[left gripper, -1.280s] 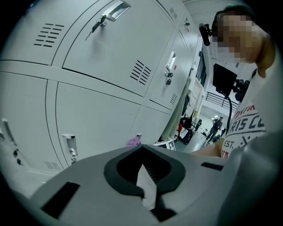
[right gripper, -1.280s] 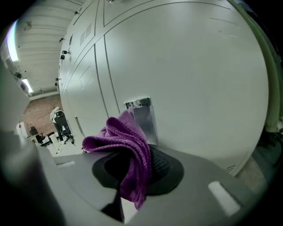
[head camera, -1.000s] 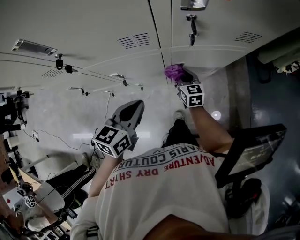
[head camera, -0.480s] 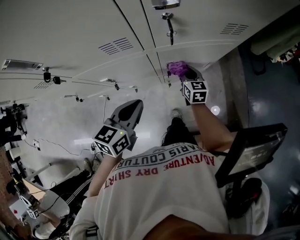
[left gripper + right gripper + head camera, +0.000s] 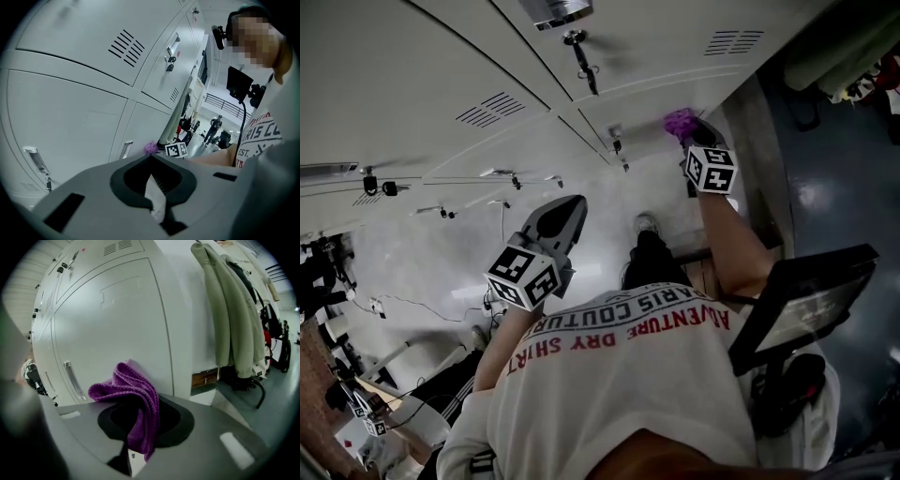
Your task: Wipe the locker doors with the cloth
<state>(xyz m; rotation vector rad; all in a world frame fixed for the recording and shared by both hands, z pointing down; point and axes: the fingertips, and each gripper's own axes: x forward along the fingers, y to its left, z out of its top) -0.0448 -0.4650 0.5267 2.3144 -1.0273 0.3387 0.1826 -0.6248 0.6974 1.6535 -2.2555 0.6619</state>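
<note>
- the right claw (image 5: 692, 136) is clamping the purple cloth (image 5: 679, 120), holding it at the locker door (image 5: 649, 101).
- the left claw (image 5: 565, 214) is hanging closed and empty, well apart.
- risk: under hard rubbing the loosely bunched cloth may be slipping out, letting the claw scrape the door.

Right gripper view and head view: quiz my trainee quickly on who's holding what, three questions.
1. True or false: the left gripper holds the purple cloth.
2. The right gripper holds the cloth against: A a locker door, B the floor, C a hanging coat.
3. Fill in: the left gripper's jaws are ____ (apart/together).
Key: 1 false; 2 A; 3 together.
</note>
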